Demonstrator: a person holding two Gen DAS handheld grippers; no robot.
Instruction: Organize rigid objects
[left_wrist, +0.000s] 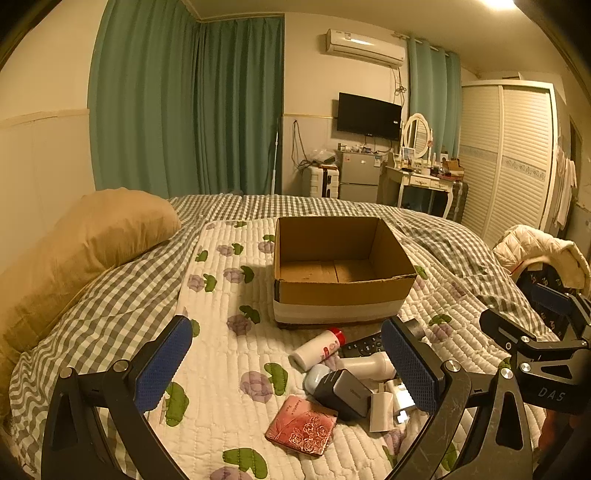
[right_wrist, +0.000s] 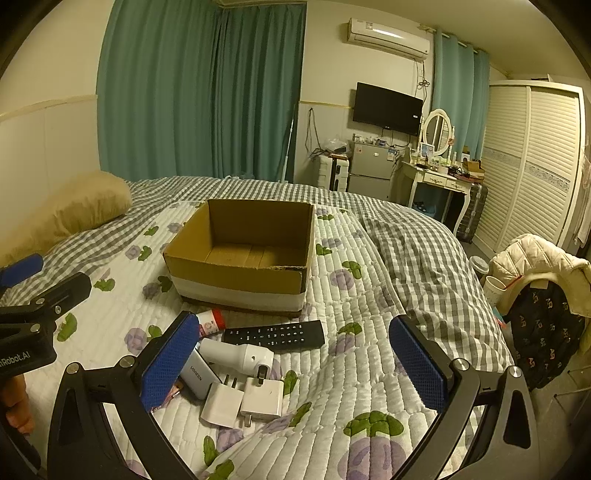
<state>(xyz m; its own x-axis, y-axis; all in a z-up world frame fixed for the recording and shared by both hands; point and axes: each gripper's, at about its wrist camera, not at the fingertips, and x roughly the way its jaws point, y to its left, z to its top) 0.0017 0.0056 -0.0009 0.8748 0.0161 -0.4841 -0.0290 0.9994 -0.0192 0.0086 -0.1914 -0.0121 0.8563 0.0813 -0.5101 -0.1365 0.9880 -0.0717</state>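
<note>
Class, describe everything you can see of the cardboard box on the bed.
The box is brown corrugated cardboard, open-topped with no flaps showing, and empty inside. A white band wraps its lower walls. It sits upright on the floral quilt, beyond the clutter; the red-capped bottle lies just before its front wall.

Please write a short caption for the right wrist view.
Open right tool above chargers and remote, before an empty cardboard box.

Open cardboard box (right_wrist: 243, 254) upright on quilt, empty. Before it, clustered: red-capped white bottle (left_wrist: 320, 349) on side, black remote (right_wrist: 275, 335) flat, two white plugs (right_wrist: 243, 400), pink patterned wallet (left_wrist: 301, 424).
</note>
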